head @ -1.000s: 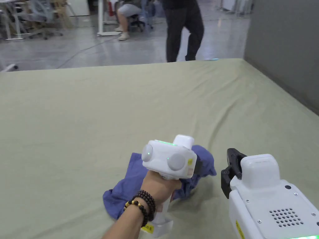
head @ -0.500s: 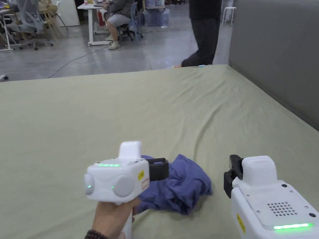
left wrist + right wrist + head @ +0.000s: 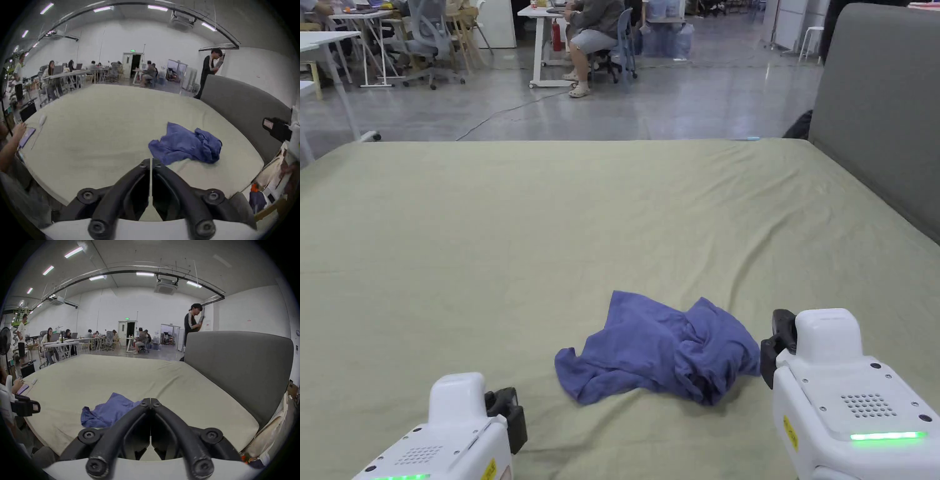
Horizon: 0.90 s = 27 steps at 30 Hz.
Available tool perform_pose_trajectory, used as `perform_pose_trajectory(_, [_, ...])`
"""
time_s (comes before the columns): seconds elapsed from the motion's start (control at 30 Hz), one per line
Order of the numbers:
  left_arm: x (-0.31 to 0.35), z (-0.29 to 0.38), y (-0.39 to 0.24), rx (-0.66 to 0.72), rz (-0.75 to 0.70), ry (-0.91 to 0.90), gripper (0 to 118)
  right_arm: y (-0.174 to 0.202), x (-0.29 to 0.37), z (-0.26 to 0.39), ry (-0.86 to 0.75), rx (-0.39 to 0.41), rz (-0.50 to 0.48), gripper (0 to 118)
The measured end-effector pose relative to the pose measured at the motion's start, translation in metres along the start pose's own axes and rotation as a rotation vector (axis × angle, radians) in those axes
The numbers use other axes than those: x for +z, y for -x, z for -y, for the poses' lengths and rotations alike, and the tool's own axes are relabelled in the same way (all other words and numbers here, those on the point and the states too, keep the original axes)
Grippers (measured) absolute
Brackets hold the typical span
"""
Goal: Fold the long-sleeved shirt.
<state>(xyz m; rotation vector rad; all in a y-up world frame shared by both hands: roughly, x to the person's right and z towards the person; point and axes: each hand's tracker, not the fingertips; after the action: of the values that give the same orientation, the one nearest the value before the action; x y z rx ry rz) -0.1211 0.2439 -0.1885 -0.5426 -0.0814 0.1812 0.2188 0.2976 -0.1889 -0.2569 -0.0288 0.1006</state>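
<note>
Well, the shirt (image 3: 665, 355) lies crumpled (unfolded) on the bed (image 3: 487, 237). Both grippers — left gripper (image 3: 151, 164), right gripper (image 3: 150, 403) — hover near it, jaws clenched, empty.

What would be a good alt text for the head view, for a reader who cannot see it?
A crumpled blue shirt lies unfolded on a wide green sheet. The left gripper and the right gripper are at the near edge on either side, neither touching it. Behind are desks and a seated person.

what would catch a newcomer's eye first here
A crumpled blue shirt lies alone on the wide green sheet, near its front edge. The white left gripper and right gripper flank it, both shut and apart from it. A grey headboard stands at right.
</note>
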Motion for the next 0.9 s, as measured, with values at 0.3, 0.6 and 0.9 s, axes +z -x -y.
perform_pose_trajectory(0.3, [-0.102, -0.071, -0.047, -0.076, 0.111, 0.177, 54, -0.008, -0.006, 0.004, 0.020, -0.009, 0.009, 0])
perform_pose_trajectory(0.6, [-0.310, -0.087, -0.085, -0.276, 0.012, 0.528, 85, -0.023, -0.035, 0.026, 0.116, -0.015, 0.026, 0])
perform_pose_trajectory(0.9, [-0.314, -0.088, -0.103, -0.202, 0.116, 0.472, 0, -0.032, -0.074, 0.035, 0.207, -0.004, 0.032, 0])
